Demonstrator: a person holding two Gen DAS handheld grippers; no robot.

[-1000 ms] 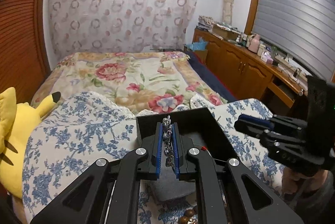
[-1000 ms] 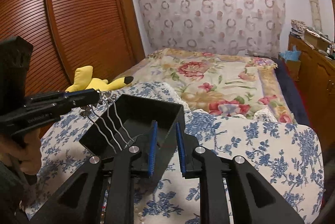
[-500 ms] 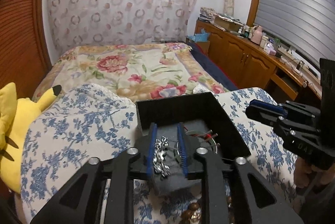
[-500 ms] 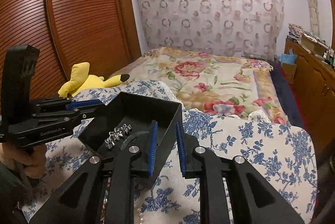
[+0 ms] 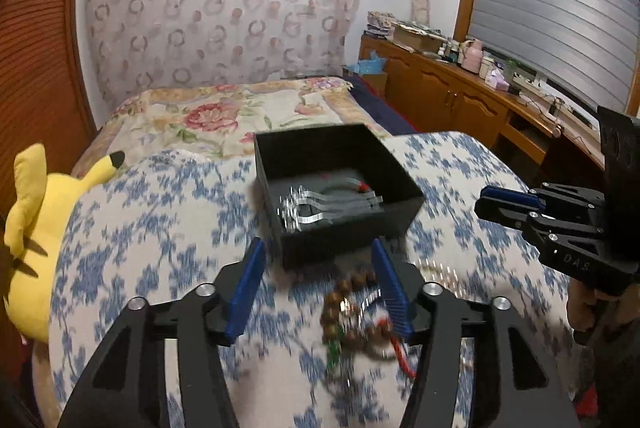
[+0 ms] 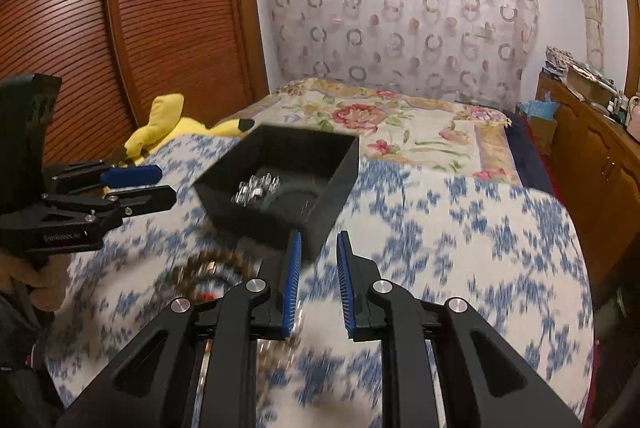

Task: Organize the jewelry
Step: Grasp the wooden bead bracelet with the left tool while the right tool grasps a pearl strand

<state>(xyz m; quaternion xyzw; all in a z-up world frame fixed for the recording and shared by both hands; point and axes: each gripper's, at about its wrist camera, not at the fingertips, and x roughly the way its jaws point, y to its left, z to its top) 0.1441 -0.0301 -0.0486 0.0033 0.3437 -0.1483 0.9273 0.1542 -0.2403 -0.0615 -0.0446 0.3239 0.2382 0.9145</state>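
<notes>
A black open box [image 5: 352,240] stands on the blue-flowered cover; it also shows in the right wrist view [image 6: 332,196]. A silver necklace [image 5: 320,206] lies inside it, seen too in the right wrist view [image 6: 256,188]. My left gripper [image 5: 320,284] is open and empty, pulled back in front of the box, above a brown bead bracelet [image 5: 352,312] tangled with other small pieces. My right gripper [image 6: 318,282] is open and empty, close to the box's near right corner. The bead pile [image 6: 200,272] lies blurred to its left.
A yellow plush toy [image 5: 36,236] lies at the left edge of the cover. A flowered bedspread [image 5: 248,120] lies behind the box. Wooden cabinets [image 5: 472,104] with clutter run along the right wall, a slatted wardrobe [image 6: 120,28] along the left.
My left gripper opened and let the silver necklace fall into the box, then drew back toward me and opened wider. The right gripper also backed away a little.
</notes>
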